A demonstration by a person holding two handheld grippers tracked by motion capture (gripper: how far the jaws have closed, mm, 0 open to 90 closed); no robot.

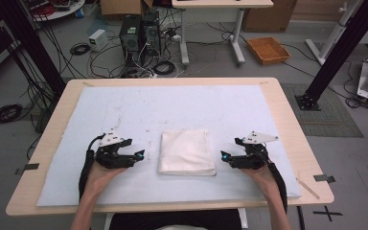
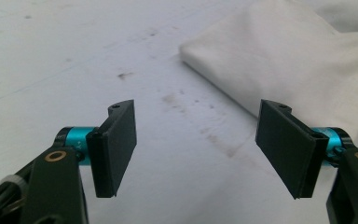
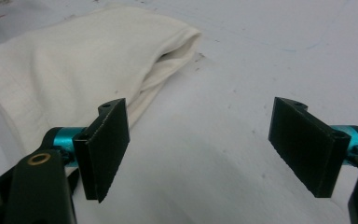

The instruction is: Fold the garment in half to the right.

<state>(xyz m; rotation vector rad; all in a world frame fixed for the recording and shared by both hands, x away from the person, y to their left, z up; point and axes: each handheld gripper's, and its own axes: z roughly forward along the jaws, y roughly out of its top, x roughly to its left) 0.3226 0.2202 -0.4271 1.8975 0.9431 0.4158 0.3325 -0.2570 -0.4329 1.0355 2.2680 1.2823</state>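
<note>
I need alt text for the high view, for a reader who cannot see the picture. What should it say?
A folded white cloth lies on a pale mat covering a wooden table. A person's hands hold the left gripper and the right gripper on either side of it, both open and pointing at it without touching. Cables and computer equipment are on the floor behind.

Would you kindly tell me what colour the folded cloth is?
The folded cloth is plain off-white, clearest in the right gripper view.
</note>
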